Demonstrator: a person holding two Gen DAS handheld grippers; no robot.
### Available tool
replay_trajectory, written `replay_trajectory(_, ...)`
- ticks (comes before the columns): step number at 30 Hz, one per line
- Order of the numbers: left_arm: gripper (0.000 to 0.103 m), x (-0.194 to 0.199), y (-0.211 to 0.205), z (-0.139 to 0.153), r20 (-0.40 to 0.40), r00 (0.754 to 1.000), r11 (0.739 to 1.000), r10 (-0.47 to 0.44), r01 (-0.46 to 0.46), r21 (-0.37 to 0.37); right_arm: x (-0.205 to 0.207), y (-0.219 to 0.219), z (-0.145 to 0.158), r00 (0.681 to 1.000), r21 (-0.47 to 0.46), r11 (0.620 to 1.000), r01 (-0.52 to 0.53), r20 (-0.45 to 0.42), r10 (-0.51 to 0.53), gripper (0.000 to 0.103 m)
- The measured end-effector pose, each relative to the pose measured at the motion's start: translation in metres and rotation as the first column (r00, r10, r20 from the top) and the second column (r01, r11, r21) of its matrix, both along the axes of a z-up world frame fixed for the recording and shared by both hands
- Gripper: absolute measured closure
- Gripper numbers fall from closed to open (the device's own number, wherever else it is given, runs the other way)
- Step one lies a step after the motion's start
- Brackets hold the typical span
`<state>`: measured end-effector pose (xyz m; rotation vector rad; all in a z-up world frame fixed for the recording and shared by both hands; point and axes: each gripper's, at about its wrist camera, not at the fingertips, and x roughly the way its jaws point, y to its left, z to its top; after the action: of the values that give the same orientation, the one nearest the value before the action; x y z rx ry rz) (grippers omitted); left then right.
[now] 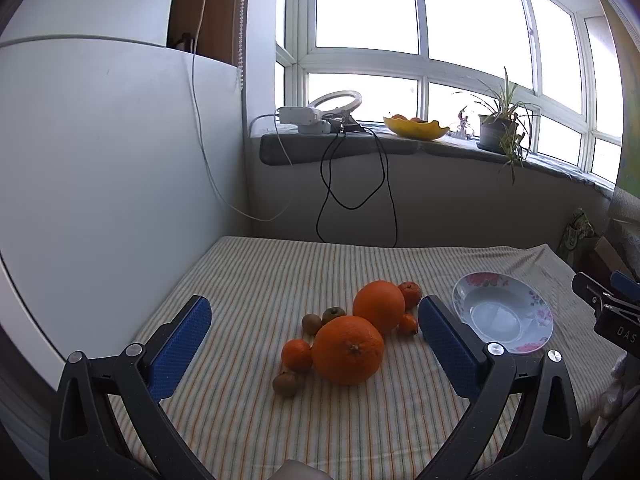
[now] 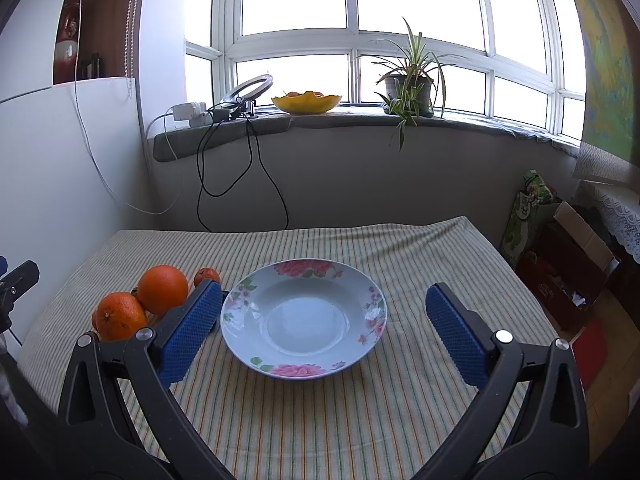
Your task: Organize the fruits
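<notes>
I see the fruit pile low at centre of the left view: two big glossy oranges (image 1: 347,350), smaller tangerines, brown kiwis. The flowered plate (image 2: 304,316) sits mid-frame on the right. My left gripper (image 1: 314,330) and right gripper (image 2: 324,320) both gape wide, holding nothing.
</notes>
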<state>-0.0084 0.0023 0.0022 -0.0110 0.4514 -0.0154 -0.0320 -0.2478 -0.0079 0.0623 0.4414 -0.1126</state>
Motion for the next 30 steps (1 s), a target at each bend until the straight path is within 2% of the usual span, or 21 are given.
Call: replay_trajectory(30, 0.001, -0.0013, -0.0020, -0.0067, -0.007, 1.000, 1.000, 0.003, -0.003, -0.001, 0.0028, 0.0072, -0.0055, 1.000, -0.007, 1.000, -0.020, -0.022, 0.019, 0.000)
